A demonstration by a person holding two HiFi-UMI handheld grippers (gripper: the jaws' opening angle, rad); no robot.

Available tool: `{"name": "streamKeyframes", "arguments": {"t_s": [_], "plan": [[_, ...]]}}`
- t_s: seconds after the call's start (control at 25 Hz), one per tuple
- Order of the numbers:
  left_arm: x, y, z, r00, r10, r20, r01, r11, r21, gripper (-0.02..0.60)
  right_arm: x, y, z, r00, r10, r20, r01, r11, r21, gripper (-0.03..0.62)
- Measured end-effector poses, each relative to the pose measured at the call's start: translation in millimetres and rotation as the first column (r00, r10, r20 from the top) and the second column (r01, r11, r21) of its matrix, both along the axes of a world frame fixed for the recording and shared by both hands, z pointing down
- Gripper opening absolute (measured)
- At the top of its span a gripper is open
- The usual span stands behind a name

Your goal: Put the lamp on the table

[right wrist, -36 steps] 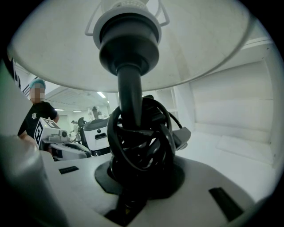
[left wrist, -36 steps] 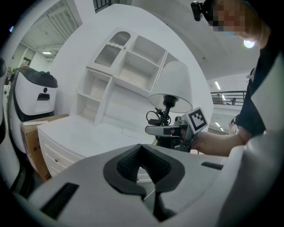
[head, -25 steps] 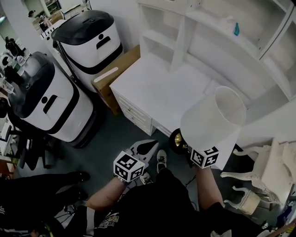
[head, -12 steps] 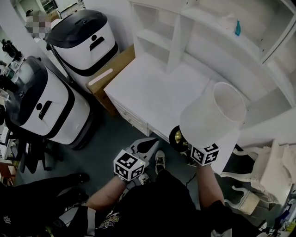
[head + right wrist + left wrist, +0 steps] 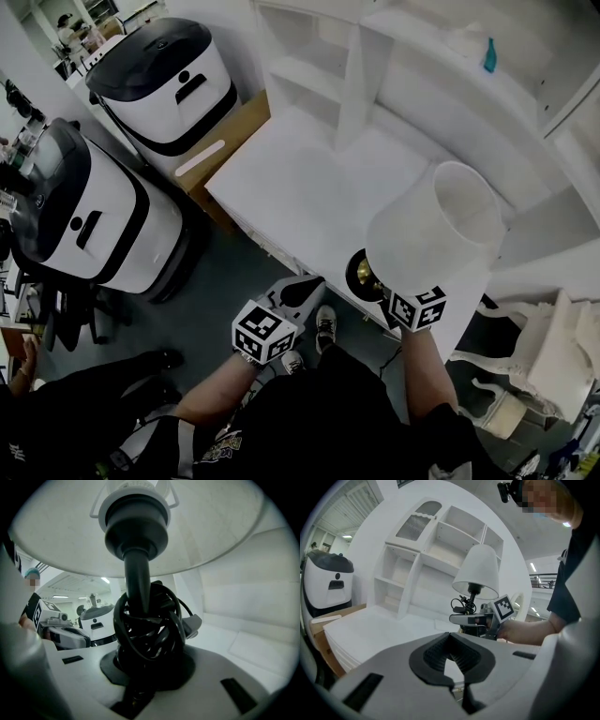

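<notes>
The right tongs (image 5: 140,670) grip the lamp (image 5: 436,239) by its stem at the front edge of the white tabletop (image 5: 305,183). The left tongs (image 5: 453,666) are closed and empty.

Bright, even overhead light washes the white table (image 5: 309,187) and shelving (image 5: 319,75) close to glare in the head view, while the floor (image 5: 225,281) beneath sits in deep shadow. Ceiling strip lights (image 5: 533,567) glow in the left gripper view. Both gripper views bow hard at their dark, rounded edges. Up close, the lamp (image 5: 137,569) looms soft and silhouetted.
</notes>
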State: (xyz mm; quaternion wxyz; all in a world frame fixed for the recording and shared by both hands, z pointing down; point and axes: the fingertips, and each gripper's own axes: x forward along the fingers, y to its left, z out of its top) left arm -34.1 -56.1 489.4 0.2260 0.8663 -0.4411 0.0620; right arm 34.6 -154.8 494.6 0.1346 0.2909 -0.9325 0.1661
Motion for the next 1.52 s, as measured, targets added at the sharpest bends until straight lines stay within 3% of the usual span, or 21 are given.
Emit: {"name": "streamKeyframes", "arguments": {"t_s": [1.08,1.52], "plan": [[15,-104,9,0.997,-0.068,0.026,0.069,0.997,-0.024,0.008,2,-120,26,0.998,-0.064,-0.005,0.064,0.998,-0.004,0.081],[7,-128,7,1.0,0.0,0.016,0.0,1.0,-0.015,0.008,-7,-145,23,1.0,-0.009,0.008,0.009,1.0,0.017,0.081]]}}
